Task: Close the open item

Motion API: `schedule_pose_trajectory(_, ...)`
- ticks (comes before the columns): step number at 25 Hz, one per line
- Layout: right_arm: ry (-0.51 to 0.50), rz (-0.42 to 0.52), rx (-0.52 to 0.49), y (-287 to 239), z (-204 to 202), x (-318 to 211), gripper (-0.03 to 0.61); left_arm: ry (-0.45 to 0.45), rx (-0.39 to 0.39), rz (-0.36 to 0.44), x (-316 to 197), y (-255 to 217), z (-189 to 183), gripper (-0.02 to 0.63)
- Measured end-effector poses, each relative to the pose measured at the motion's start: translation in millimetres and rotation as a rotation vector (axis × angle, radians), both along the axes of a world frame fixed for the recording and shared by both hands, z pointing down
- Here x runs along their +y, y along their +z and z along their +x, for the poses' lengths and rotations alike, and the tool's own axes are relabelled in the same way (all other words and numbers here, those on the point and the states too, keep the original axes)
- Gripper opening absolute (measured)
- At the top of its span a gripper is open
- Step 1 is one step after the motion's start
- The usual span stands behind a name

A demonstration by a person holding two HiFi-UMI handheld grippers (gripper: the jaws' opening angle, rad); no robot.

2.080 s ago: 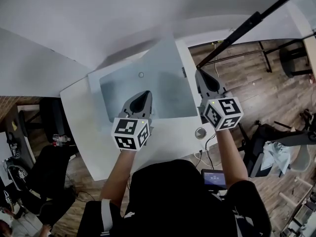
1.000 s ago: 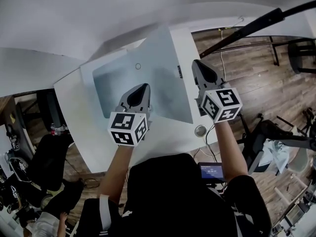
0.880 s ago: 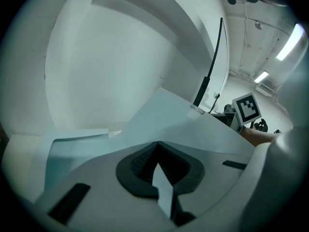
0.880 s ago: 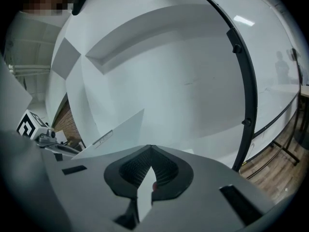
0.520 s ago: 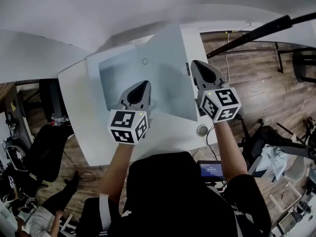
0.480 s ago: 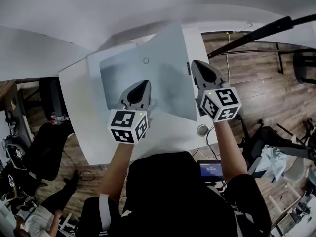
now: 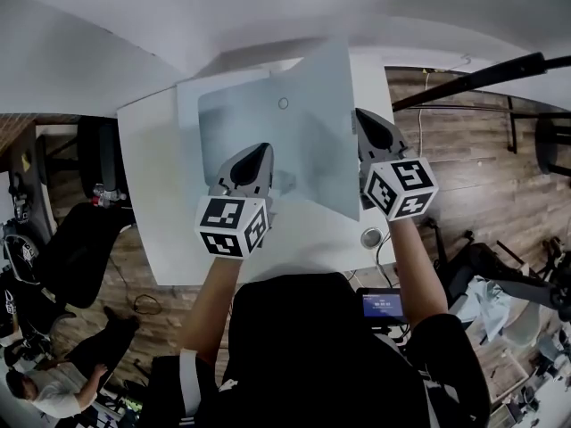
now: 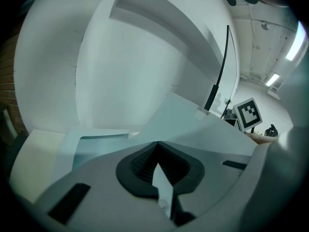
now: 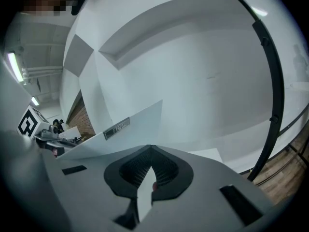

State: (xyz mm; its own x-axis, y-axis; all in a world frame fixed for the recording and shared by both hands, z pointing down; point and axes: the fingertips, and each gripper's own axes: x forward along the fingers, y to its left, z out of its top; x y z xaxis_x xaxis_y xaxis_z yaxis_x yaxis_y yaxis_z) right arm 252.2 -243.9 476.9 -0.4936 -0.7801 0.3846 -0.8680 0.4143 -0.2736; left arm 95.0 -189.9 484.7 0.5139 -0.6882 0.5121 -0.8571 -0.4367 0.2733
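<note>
Still | left gripper [image 7: 257, 152] over lid [image 7: 299, 132]; right gripper [image 7: 368, 117] at its edge; jaws together

From my station I see a black short-sleeved top [image 7: 303, 346] with a white stripe [image 7: 190, 383] at seven o'clock. The left gripper [image 7: 259, 152] and right gripper [image 7: 366, 116] are grey tapered shells with dark ribbed pads. Each carries a white cube [image 7: 232, 226] printed with black square markers.

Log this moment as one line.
left claw shut, over the raised cover | right claw shut, beside cover's right edge | cover tilted up, not closed | contact with cover unclear
</note>
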Motion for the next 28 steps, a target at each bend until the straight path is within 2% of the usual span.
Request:
schedule_pose_trajectory(9, -0.079, 0.01, -0.006, -6.7, -41.1, -5.5, 0.038, -0.091, 0.014, 0.0, 1.7, -3.6, -43.3, 0.011)
schedule_pose_trajectory(28, -0.219, 0.043, 0.039, -26.0, -127.4, -8.1, 0.038, -0.211, 0.044, 0.007, 12.1, -7.2, -116.6, 0.011)
